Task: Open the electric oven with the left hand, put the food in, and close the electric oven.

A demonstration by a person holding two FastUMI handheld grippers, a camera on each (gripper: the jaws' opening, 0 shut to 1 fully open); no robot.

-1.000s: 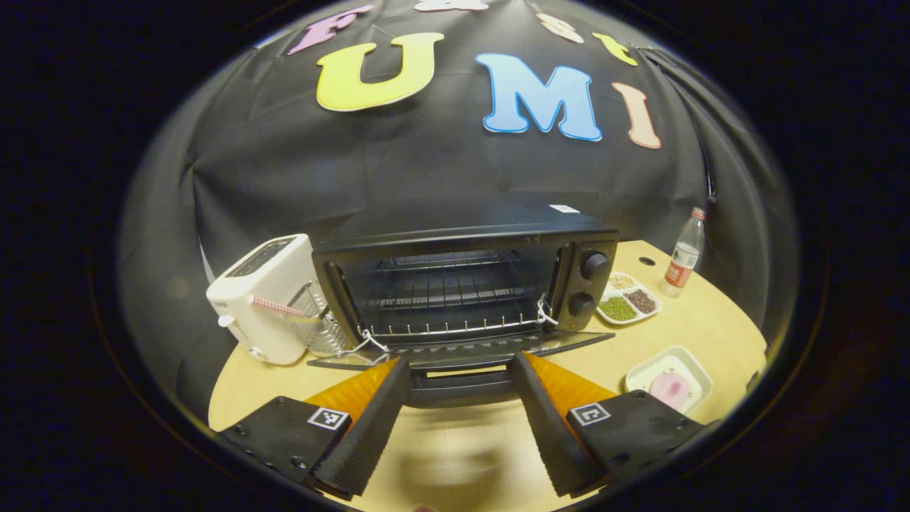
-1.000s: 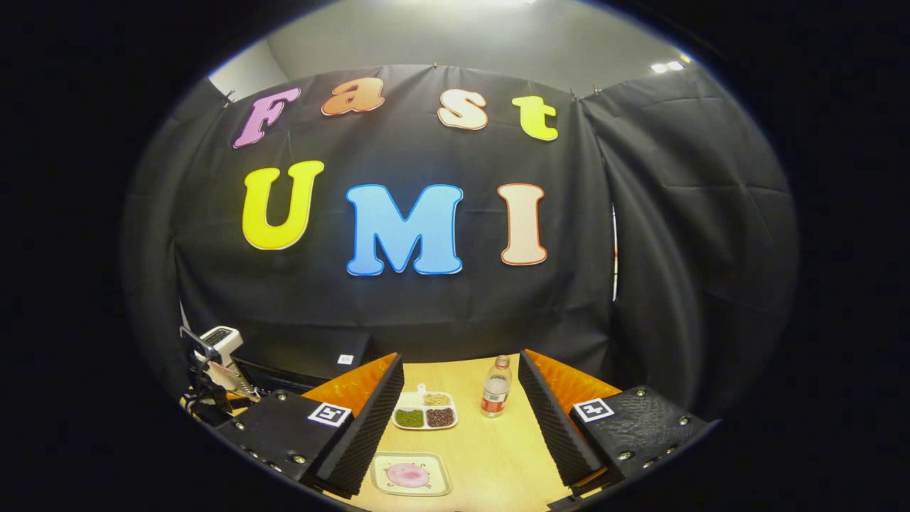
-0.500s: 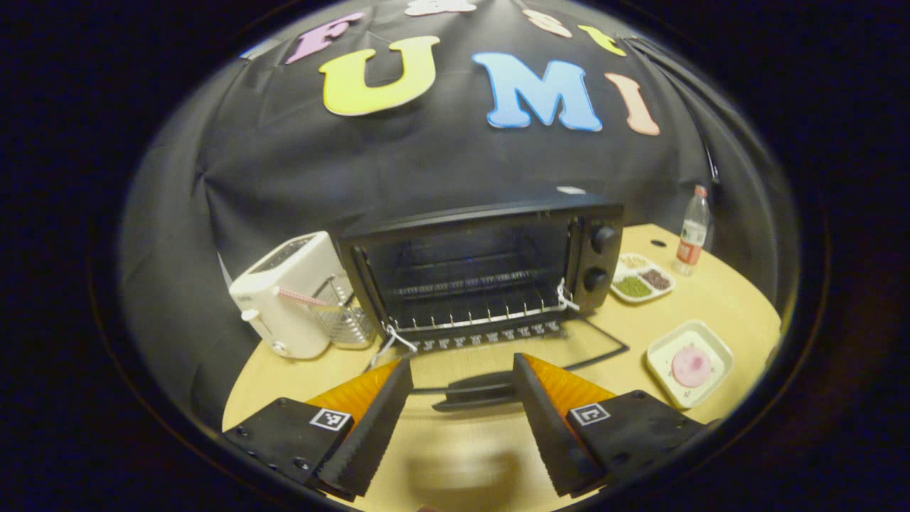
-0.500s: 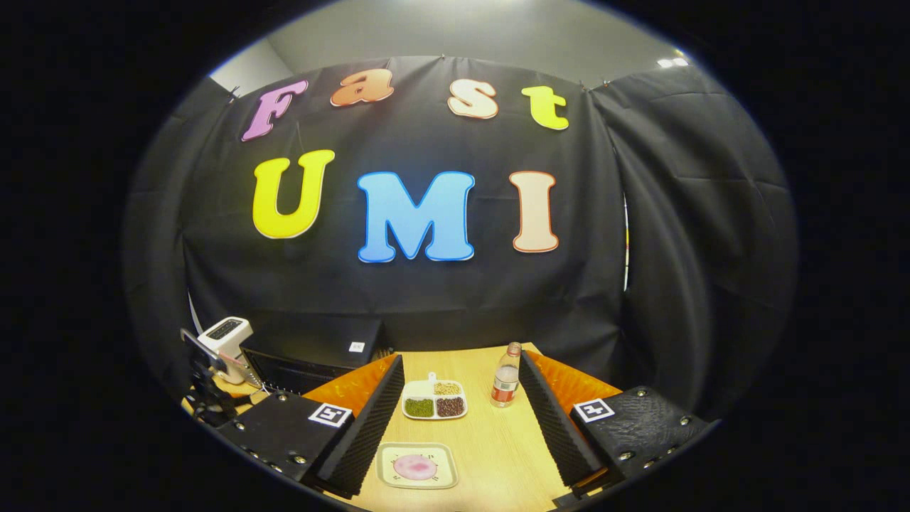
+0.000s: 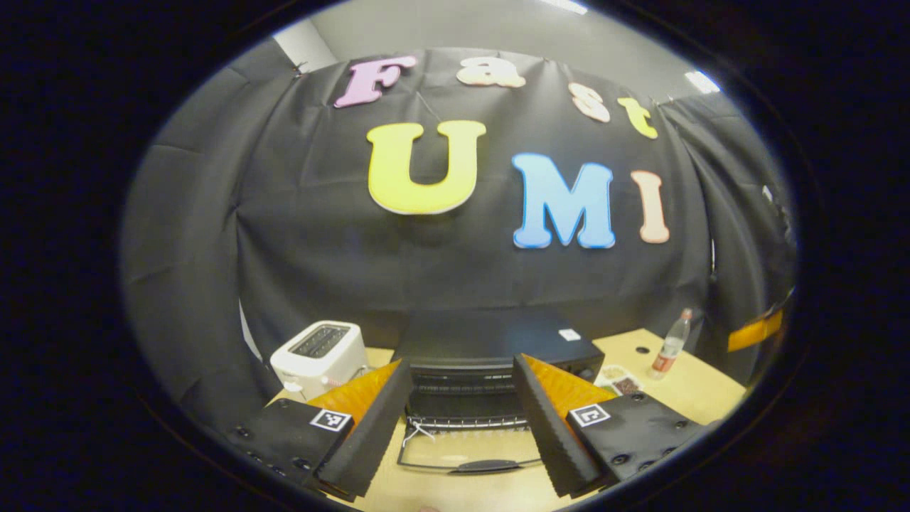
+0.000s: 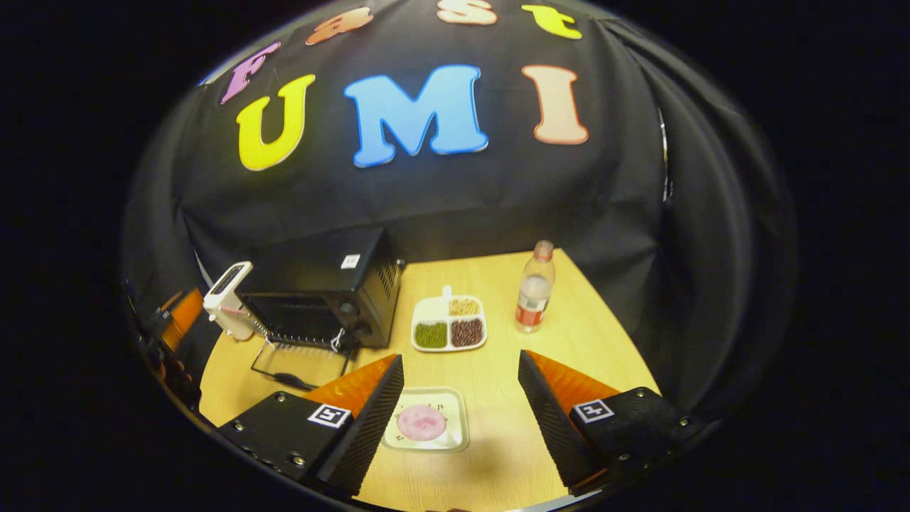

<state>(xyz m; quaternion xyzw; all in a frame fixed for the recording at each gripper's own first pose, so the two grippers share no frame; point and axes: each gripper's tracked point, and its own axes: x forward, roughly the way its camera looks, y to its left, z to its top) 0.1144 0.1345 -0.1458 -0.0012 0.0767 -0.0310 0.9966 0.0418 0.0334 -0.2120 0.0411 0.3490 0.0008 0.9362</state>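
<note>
Right gripper (image 6: 461, 398) is hovering with fingers spread, empty, directly above the food tray (image 6: 425, 429); the open oven (image 6: 320, 299) is lying forward-left, beyond it.

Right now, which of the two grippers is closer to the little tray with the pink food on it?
Right. The right gripper hangs open just above the tray of pink food, which lies by its left finger. The left gripper is over by the open oven door, away from the tray.
</note>
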